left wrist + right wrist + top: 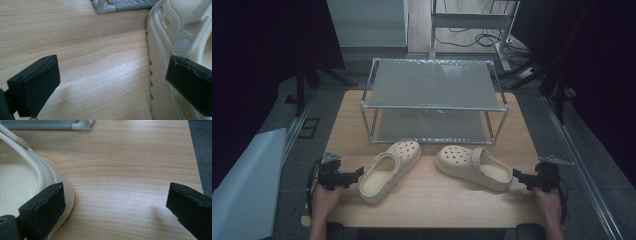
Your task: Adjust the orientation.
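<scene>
High view: wooden worktop (427, 200). Far half: metal-frame rack (434, 100), 2 tiers, grey shelves. Near the rack's front: 2 cream clogs. Left clog (389, 169) lies toe far-right, heel near-left; right clog (474, 167) lies toe left, heel opening right. Clogs apart from each other, both flat on soles. Left hand-held gripper (357, 173) at near-left edge, jaws pointing right, tips just beside left clog's heel. Right hand-held gripper (518, 175) at near-right edge, jaws pointing left, tips just beside right clog's heel. A hand behind each.

Left gripper view: left hand-held gripper (112, 80) jaws wide apart, bare wood between; nothing held. Left clog (162, 62) side wall & ridged sole edge by the right-hand jaw; contact can't be told. Rack corner (105, 8) at top.

Right gripper view: right hand-held gripper (117, 202) jaws wide apart, nothing held. Right clog (37, 170) heel rim under/behind the left-hand jaw; the other jaw over bare wood. Rack foot (82, 126) at top.
</scene>
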Available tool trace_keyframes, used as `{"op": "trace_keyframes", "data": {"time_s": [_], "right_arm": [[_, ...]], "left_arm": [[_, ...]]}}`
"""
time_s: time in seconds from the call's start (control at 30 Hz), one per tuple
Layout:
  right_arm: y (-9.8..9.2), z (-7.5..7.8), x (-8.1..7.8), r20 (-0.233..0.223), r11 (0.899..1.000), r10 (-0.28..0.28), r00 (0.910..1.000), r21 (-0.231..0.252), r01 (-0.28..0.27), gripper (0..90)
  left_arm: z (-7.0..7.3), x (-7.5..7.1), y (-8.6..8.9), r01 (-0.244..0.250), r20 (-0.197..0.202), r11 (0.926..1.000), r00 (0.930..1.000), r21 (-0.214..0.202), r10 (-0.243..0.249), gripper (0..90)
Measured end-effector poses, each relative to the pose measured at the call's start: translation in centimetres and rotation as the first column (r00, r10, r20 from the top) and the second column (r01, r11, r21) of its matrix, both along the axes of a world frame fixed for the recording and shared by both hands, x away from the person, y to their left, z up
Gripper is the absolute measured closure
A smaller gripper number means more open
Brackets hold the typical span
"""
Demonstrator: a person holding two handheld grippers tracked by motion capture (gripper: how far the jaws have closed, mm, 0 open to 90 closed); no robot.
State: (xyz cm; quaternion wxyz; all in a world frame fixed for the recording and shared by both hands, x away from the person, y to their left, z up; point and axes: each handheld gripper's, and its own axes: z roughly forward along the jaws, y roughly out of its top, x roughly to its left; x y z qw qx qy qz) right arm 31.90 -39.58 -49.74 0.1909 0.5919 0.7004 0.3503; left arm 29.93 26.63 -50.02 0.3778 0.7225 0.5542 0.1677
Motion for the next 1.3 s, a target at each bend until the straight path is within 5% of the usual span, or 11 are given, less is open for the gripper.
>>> {"op": "trace_keyframes", "data": {"time_s": [0.6,1.3], "right_arm": [[-0.1,-0.2,0.1,0.007,1.000,-0.001,1.0000,0.019,0.001,2.1],[-0.1,-0.2,0.0,0.005,1.000,0.011,0.9999,0.023,-0.011,4.3]], "left_arm": [[-0.3,0.3,-1.0,0.023,-0.037,0.9897,0.9992,0.141,-0.018,0.0],[-0.2,-0.5,-2.1,0.093,-0.050,0.9870,0.9949,0.131,-0.087,0.7]]}}
